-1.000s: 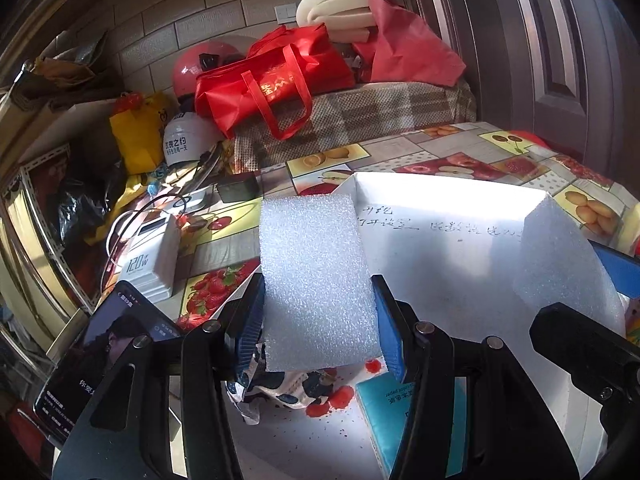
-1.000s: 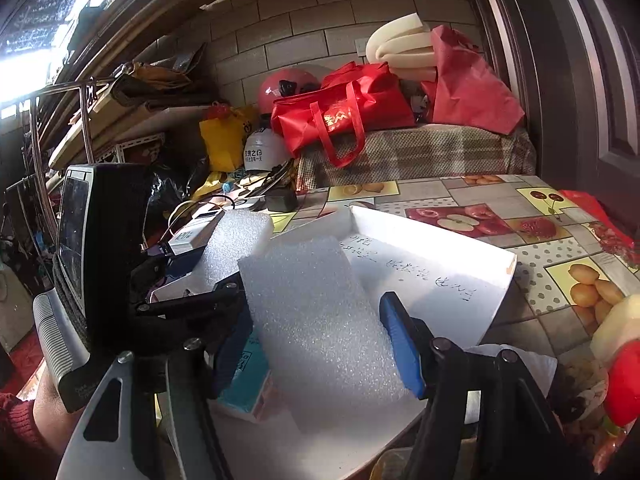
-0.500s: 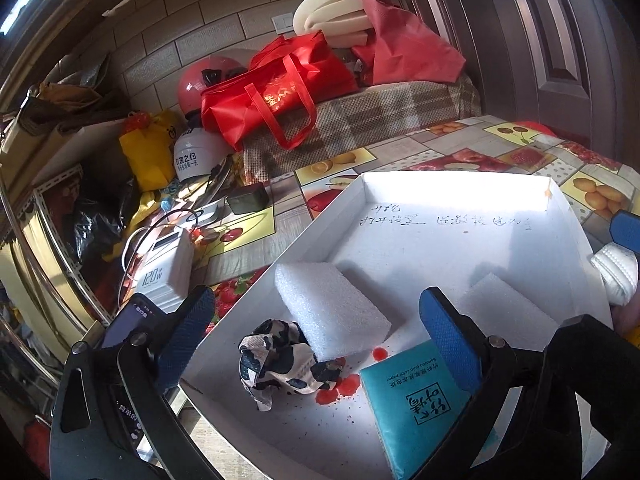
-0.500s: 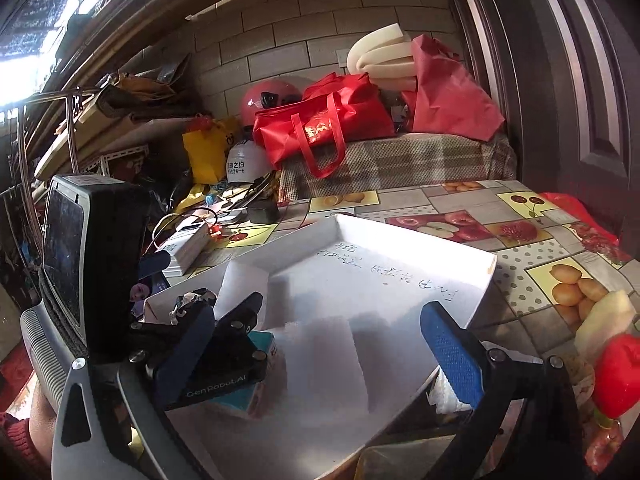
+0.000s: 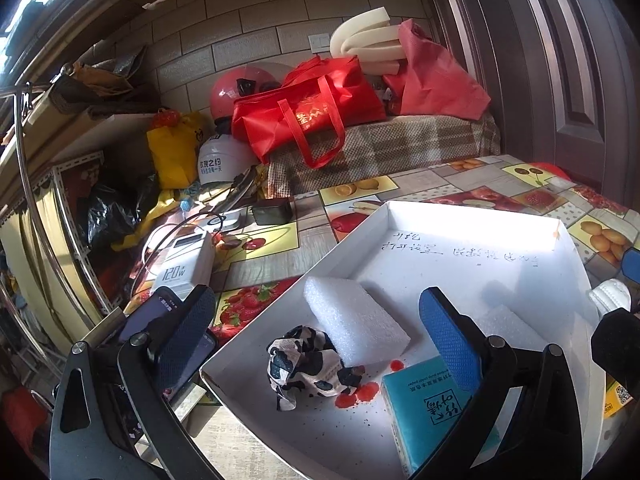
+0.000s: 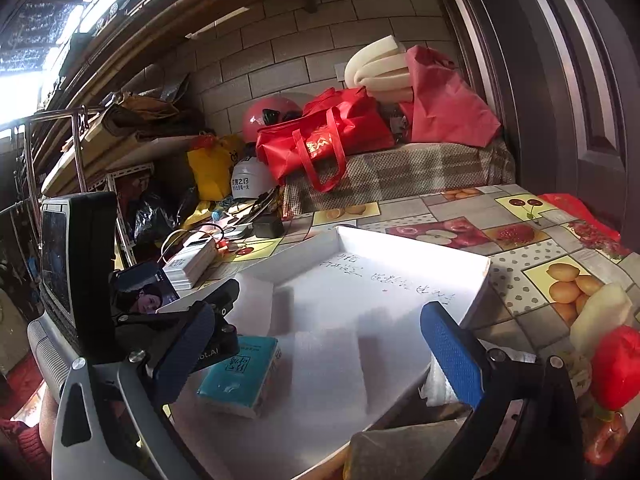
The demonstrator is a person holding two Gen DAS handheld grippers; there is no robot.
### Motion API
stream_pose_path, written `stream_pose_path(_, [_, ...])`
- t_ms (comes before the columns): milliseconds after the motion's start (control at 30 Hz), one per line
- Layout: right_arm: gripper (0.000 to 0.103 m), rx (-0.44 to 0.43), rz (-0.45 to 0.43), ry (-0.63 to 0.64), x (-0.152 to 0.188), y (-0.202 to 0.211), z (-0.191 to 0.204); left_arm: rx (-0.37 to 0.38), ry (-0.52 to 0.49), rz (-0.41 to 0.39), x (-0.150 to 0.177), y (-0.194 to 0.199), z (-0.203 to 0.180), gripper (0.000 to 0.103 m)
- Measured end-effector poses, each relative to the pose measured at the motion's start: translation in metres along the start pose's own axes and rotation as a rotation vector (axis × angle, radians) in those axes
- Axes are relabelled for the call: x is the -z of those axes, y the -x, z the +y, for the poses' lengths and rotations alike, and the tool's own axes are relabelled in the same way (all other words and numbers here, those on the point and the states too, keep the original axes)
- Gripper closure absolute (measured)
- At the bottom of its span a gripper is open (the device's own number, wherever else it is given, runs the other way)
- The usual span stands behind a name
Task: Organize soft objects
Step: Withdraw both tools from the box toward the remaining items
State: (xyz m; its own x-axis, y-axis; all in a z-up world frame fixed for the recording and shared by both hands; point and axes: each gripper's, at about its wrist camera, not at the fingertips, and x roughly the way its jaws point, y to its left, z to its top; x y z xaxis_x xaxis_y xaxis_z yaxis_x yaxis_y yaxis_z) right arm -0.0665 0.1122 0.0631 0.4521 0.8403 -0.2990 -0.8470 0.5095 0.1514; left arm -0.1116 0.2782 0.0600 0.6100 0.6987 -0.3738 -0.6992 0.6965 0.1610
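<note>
1. A second ago each pair of tongs gripped a white foam block above the white tray (image 5: 472, 216). Both blocks now lie inside the tray and both tongs have backed away from it, spread apart.
2. The left tongs (image 5: 316, 344) stand wide with nothing between them, hovering over the tray's near corner.
3. The right tongs (image 6: 316, 344) are also wide and hold nothing, above the tray's near side.
4. Inside the tray, one foam block (image 5: 354, 326) lies near the left wall. A crumpled black-and-white cloth (image 5: 308, 366) touches its near edge.
5. A second foam block (image 5: 508, 328) lies toward the tray's right wall, pale and hard to make out against the floor.
6. A teal tissue pack (image 5: 428, 408) sits at the tray's near edge, between the blocks.
7. Outside the tray's right wall, a white soft thing (image 5: 610, 294) rests on the tabletop (image 5: 436, 182). It is probably the next pick.
8. To do this well, close gently across its middle, lift it clear of the wall, and set it on bare tray floor.
</note>
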Motion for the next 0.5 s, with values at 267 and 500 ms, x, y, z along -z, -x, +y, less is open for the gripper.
stream_pose_path(267, [0.000, -0.051, -0.063, -0.001, 0.004, 0.033, -0.011, 0.066, 0.072, -0.006, 0.003, 0.007, 0.011, 0.000])
stream_pose_path(500, [0.000, 0.128, -0.142, -0.140, -0.010, 0.091, -0.097, 0.211, 0.090, -0.088, 0.009, 0.043, 0.003, 0.000])
